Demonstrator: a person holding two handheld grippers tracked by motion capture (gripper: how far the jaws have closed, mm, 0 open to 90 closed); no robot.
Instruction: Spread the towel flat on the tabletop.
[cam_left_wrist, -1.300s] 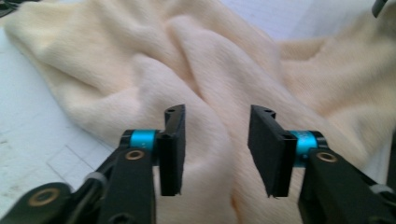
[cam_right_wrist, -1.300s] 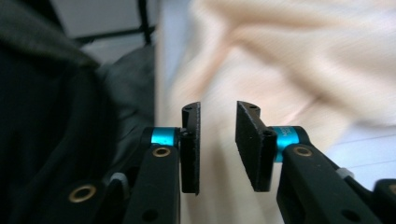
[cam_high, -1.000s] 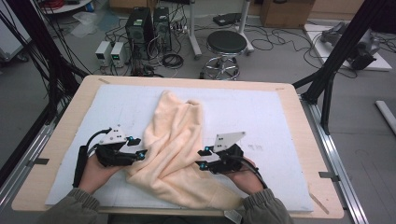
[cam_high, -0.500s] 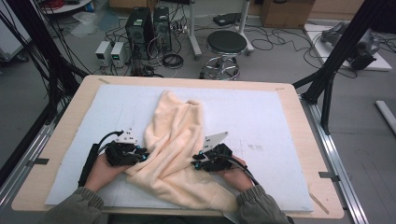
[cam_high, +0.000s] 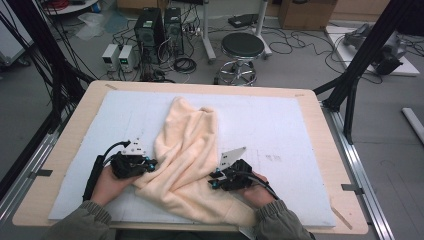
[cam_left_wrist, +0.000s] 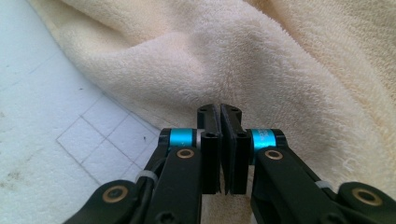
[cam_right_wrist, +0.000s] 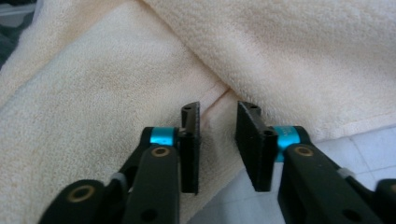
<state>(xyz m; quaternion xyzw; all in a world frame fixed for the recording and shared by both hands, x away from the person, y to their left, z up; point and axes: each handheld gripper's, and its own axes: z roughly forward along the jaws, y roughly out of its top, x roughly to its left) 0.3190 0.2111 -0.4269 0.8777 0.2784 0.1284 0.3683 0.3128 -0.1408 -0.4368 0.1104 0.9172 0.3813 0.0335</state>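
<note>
Cream terry-cloth towel (cam_high: 187, 155), lying rumpled on the white foam mat (cam_high: 280, 130) that covers the pale wooden table (cam_high: 320, 150), its bulk running from mid-table down to the near edge between the person's two hands. Left gripper (cam_high: 148, 165) meets the towel's left edge; in the left gripper view (cam_left_wrist: 223, 112) its jaws are clenched, pad against pad, having just been closing. Whether a thin fold of cloth is pinched at the tips cannot be told: the pile bulges directly beyond them. Right gripper (cam_high: 216, 179) lies on the towel's lower right part; in the right gripper view (cam_right_wrist: 218, 114) its jaws have likewise been closing but stand narrowly apart, straddling a hemmed seam without pressing it. Placement at opposite edges suggests the cloth is being taken at two points, probably to spread or fold it. Hidden: the towel's near corners, under the hands and sleeves, and any layers beneath its folds.
</note>
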